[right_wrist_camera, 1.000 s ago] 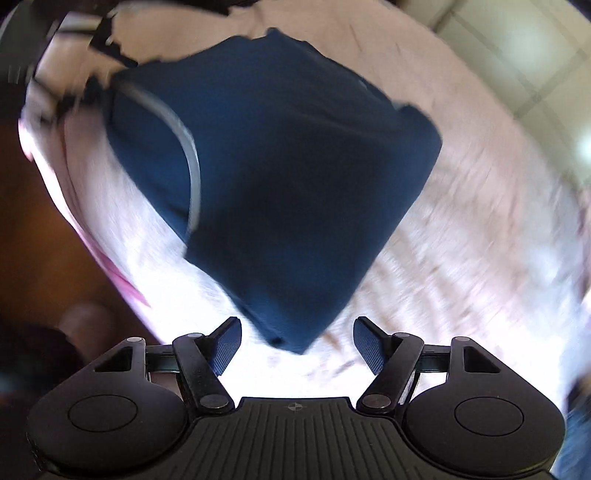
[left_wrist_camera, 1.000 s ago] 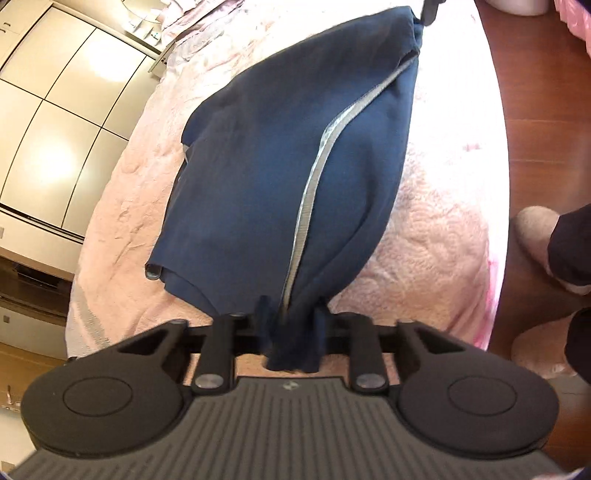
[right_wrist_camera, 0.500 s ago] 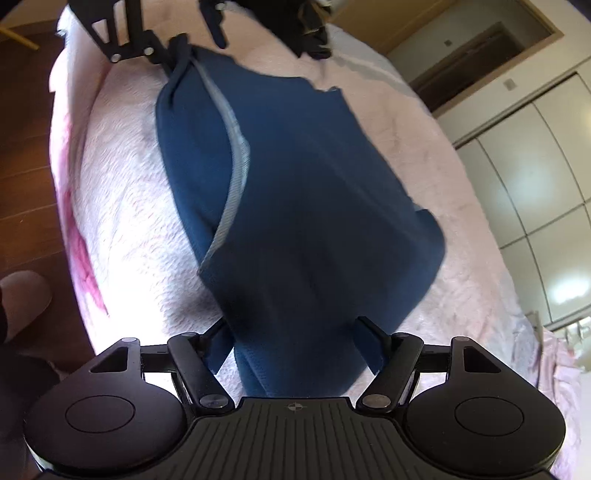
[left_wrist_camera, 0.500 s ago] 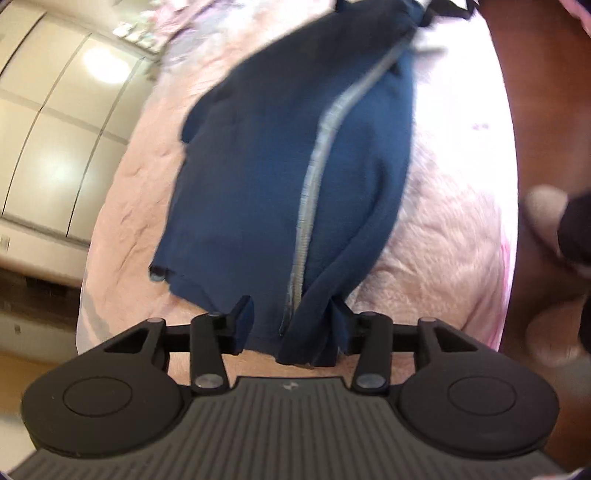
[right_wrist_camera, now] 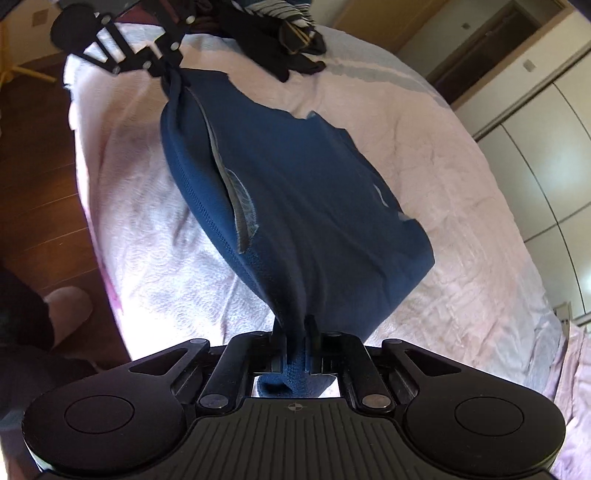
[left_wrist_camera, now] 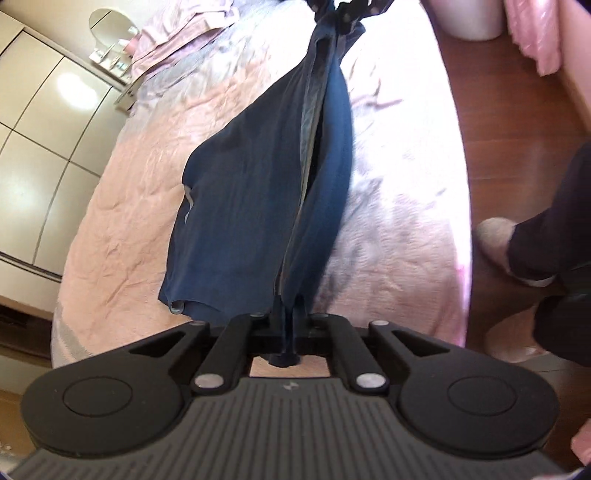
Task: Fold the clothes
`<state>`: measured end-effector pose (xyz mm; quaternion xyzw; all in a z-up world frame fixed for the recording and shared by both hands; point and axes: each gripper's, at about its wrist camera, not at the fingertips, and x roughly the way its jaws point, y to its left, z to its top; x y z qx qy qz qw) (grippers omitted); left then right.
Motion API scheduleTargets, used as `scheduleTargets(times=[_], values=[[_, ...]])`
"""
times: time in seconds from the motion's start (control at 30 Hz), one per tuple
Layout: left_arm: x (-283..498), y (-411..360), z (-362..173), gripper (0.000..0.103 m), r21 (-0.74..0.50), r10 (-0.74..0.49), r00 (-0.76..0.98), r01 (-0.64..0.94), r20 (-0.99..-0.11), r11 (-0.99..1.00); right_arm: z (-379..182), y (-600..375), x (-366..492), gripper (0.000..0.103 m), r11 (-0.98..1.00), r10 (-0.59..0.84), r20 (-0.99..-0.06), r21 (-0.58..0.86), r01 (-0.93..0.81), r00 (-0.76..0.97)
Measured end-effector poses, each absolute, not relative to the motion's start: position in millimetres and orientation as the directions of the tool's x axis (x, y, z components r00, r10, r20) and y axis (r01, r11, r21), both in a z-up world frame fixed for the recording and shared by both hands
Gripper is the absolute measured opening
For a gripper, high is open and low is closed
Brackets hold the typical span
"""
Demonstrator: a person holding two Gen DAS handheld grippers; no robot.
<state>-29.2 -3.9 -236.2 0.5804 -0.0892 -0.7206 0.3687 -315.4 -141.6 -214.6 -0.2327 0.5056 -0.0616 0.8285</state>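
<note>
A navy blue garment [left_wrist_camera: 251, 184] with a grey inner band lies partly on the pink bed cover [left_wrist_camera: 399, 221]. Its near edge hangs stretched between my two grippers. My left gripper [left_wrist_camera: 290, 321] has its jaws closing, and the pads pinch a bunched corner of the cloth. My right gripper [right_wrist_camera: 297, 332] also has its jaws closing, and a thick fold of the garment [right_wrist_camera: 303, 192] is pressed between its pads. The right wrist view shows the left gripper [right_wrist_camera: 166, 72] at the garment's far end. The left wrist view shows the right gripper [left_wrist_camera: 340, 11] at the top edge.
Dark clothes [right_wrist_camera: 280, 33] are piled at the far end of the bed [right_wrist_camera: 461, 221]. Folded pink cloth [left_wrist_camera: 177, 33] lies near a small mirror. Wardrobe doors [left_wrist_camera: 37, 147] stand beside the bed. A person's leg and slipper [left_wrist_camera: 495, 240] are on the wooden floor [left_wrist_camera: 517, 110].
The right gripper, open before, has shut on the garment's edge. The left one has shut tighter on its corner. Both have risen, pulling the cloth up and taut between them.
</note>
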Motion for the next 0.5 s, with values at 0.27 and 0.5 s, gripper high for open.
scheduleTargets(times=[0.27,0.5], values=[[-20,28,-229,0.001,0.525,-0.623,-0.060,0.478,-0.780,-0.704,-192,-108,-322,0.005,0.914,-0.294,-0.849,-0.384,-0.129,0.439],[-16,39,-231,0.001,0.483,-0.602,-0.084,0.514,-0.794,-0.709,-198,-104,-315,0.005,0.915,-0.288,-0.866,-0.375,-0.150,0.410]])
